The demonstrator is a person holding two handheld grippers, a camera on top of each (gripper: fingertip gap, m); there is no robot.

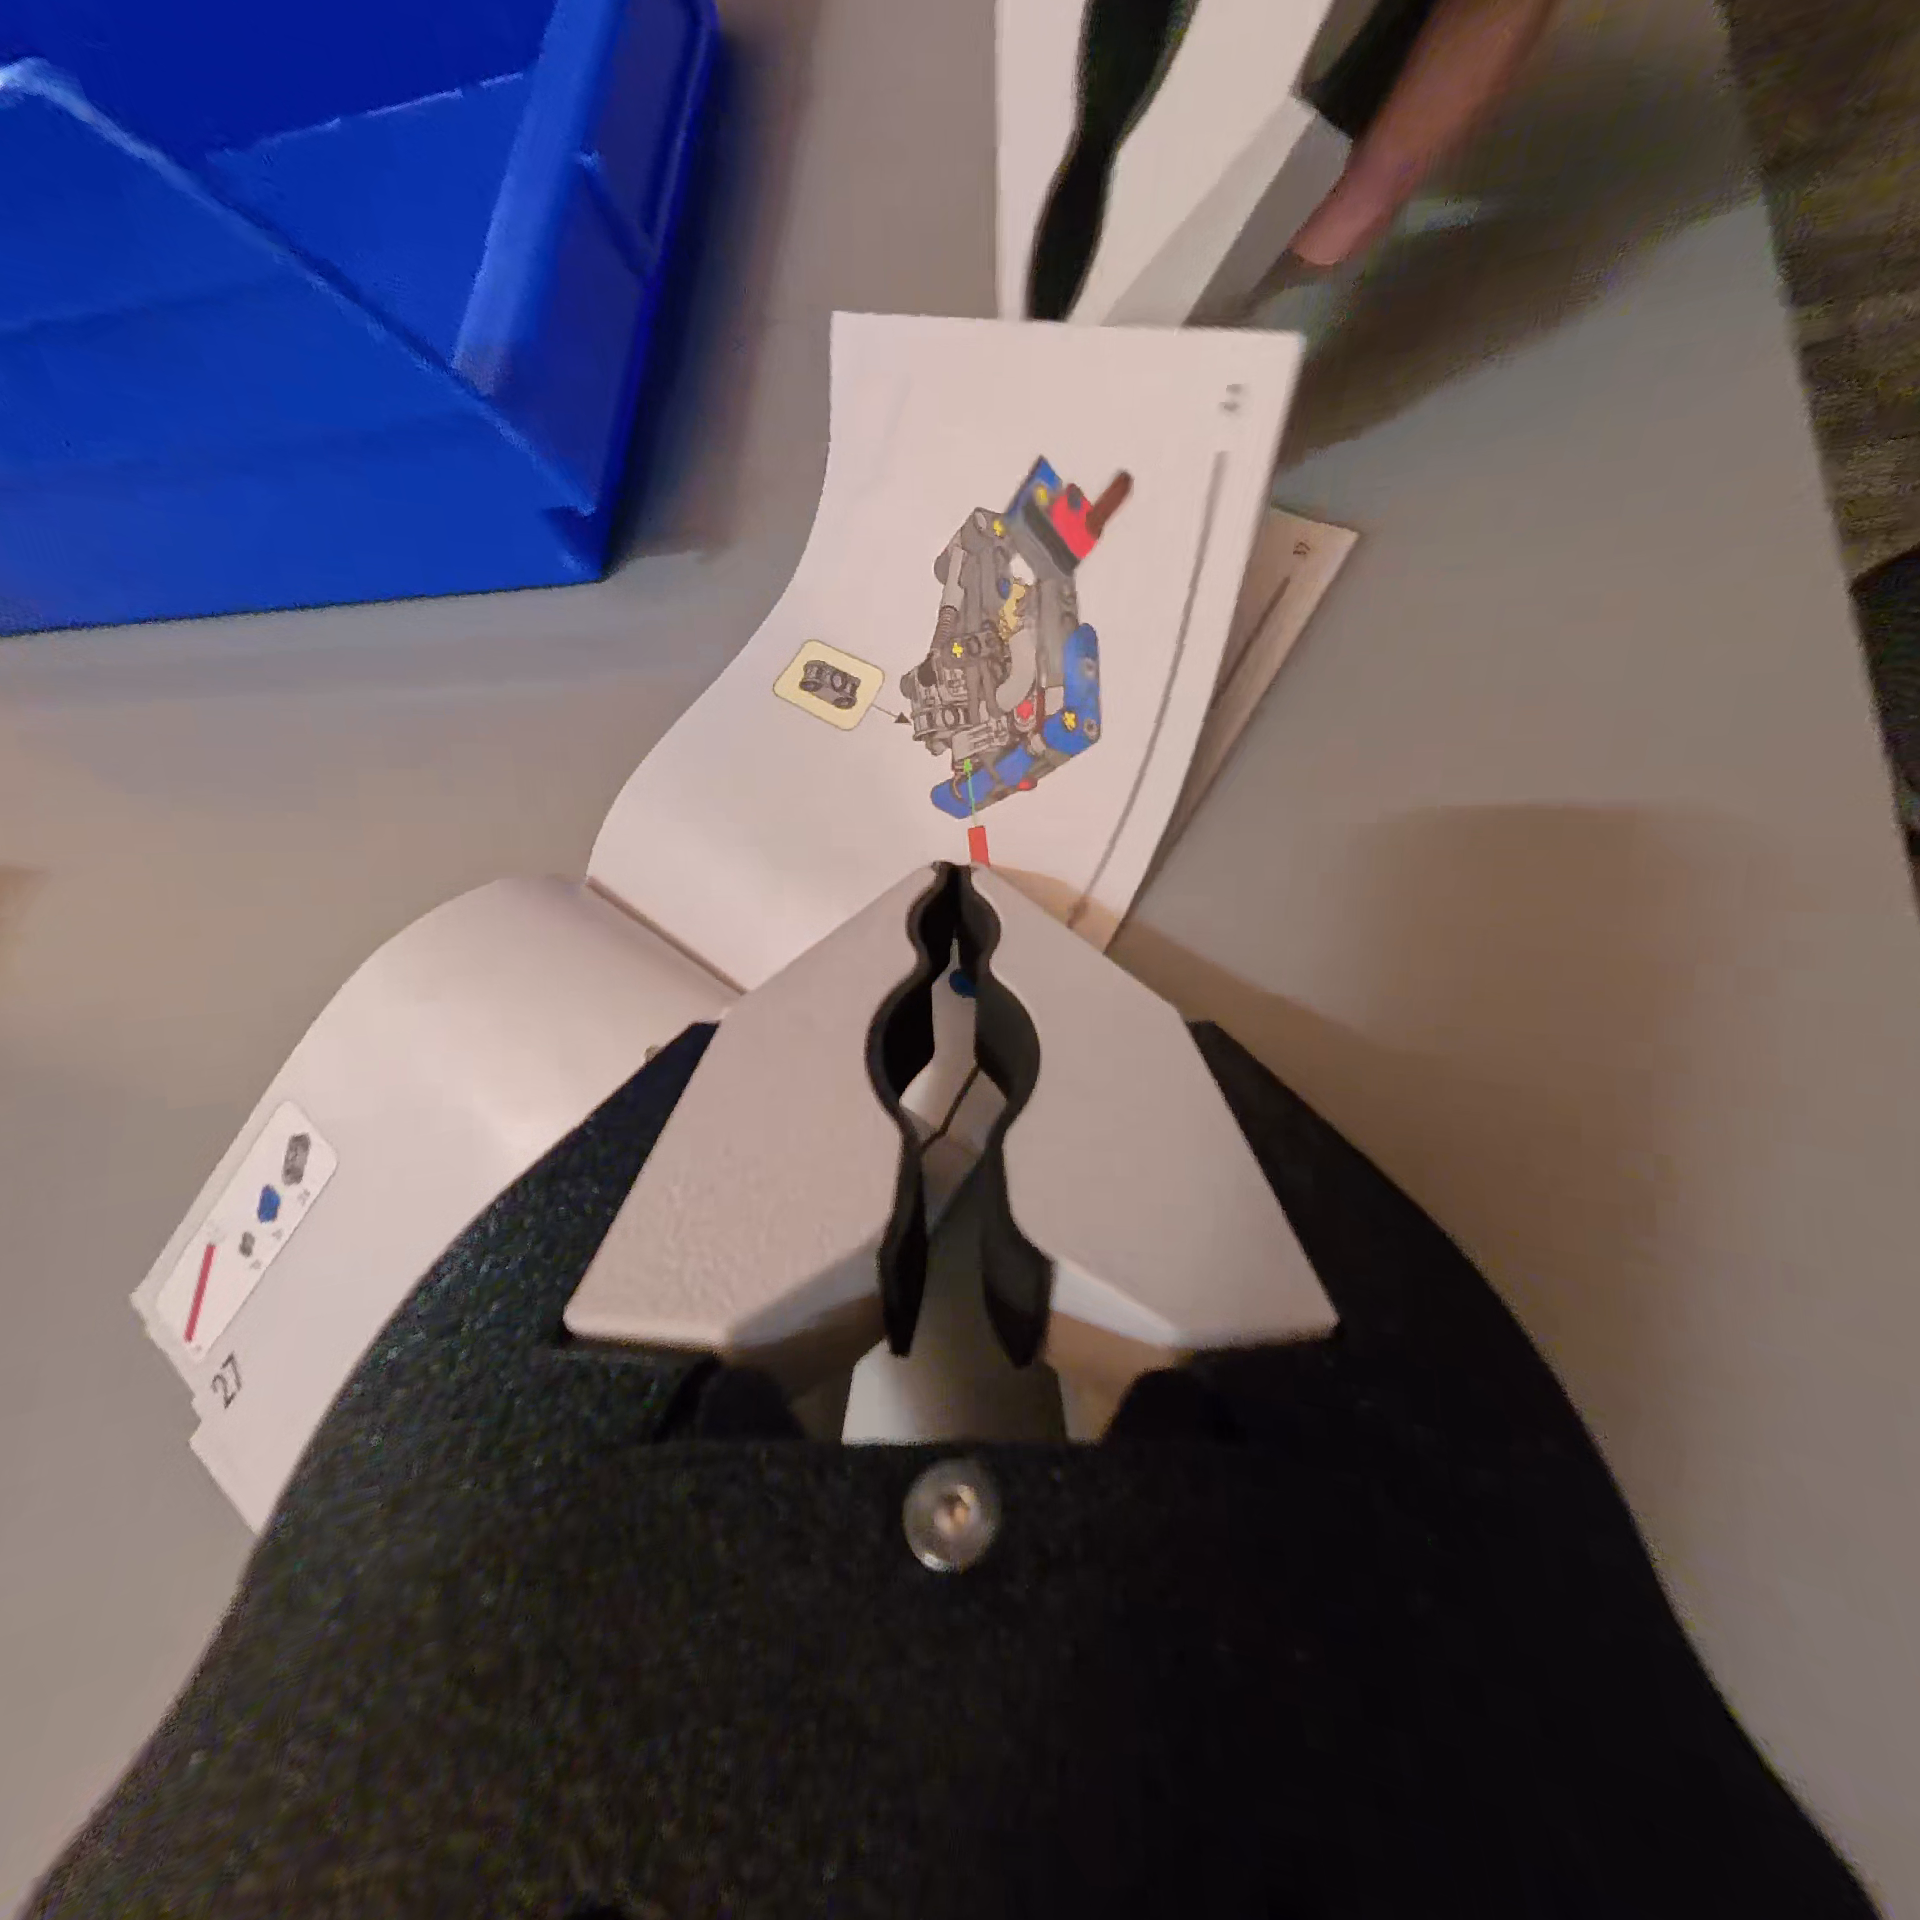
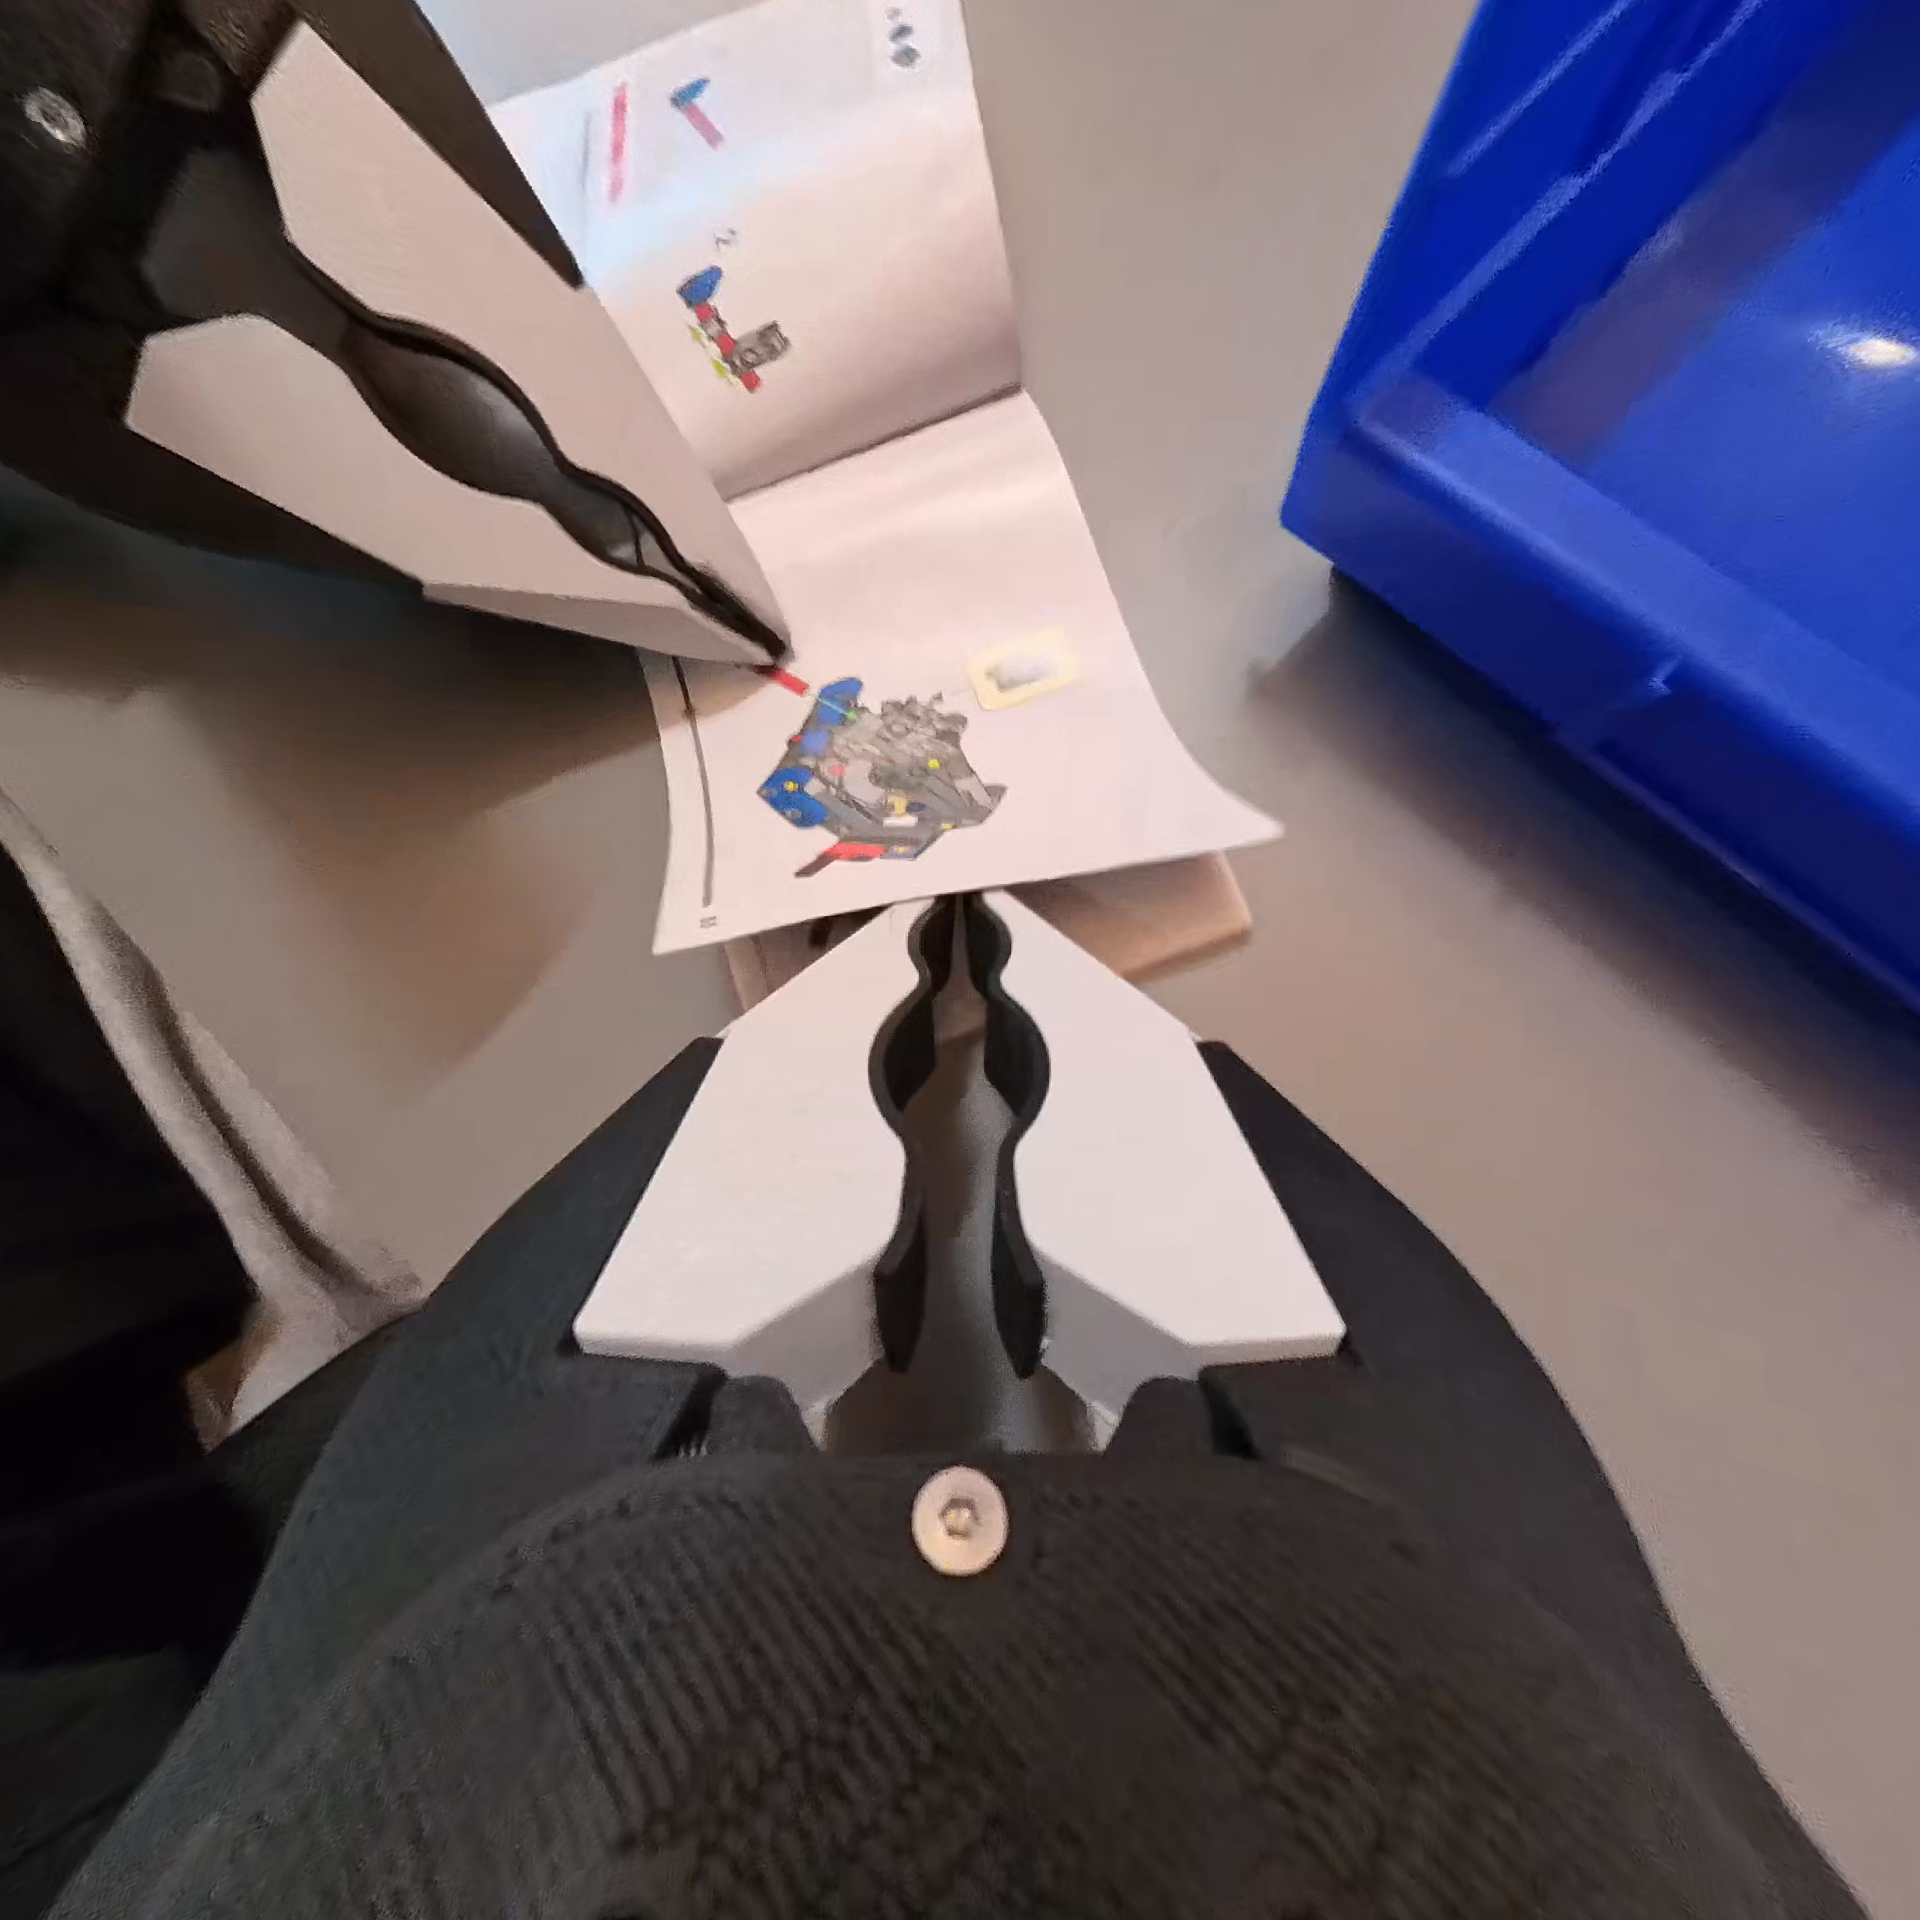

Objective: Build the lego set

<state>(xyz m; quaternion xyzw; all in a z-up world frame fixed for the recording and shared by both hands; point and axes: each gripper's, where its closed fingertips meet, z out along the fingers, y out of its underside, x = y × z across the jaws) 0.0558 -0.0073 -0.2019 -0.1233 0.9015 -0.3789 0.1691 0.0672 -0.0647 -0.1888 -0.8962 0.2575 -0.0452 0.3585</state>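
The instruction booklet [image 1: 831,790] lies open on the grey table. One page with a drawing of the blue and grey model curls up off the stack. My left gripper [image 1: 956,875] is shut with its tips pinching that page's edge; it also shows in the right wrist view [image 2: 774,652] at the page's side. My right gripper [image 2: 956,906] is shut, with its tips at the opposite edge of the same page [image 2: 935,790]. I cannot tell if it pinches the paper. It shows at the top of the left wrist view [image 1: 1049,307]. No loose bricks are in view.
A blue plastic bin [image 1: 312,312] stands beside the booklet, at the right in the right wrist view [image 2: 1662,468]. A person's finger [image 1: 1392,156] rests on the right gripper. A grey sleeve [image 2: 156,1039] is at the left edge. There is about 7 cm between the tips of the two grippers.
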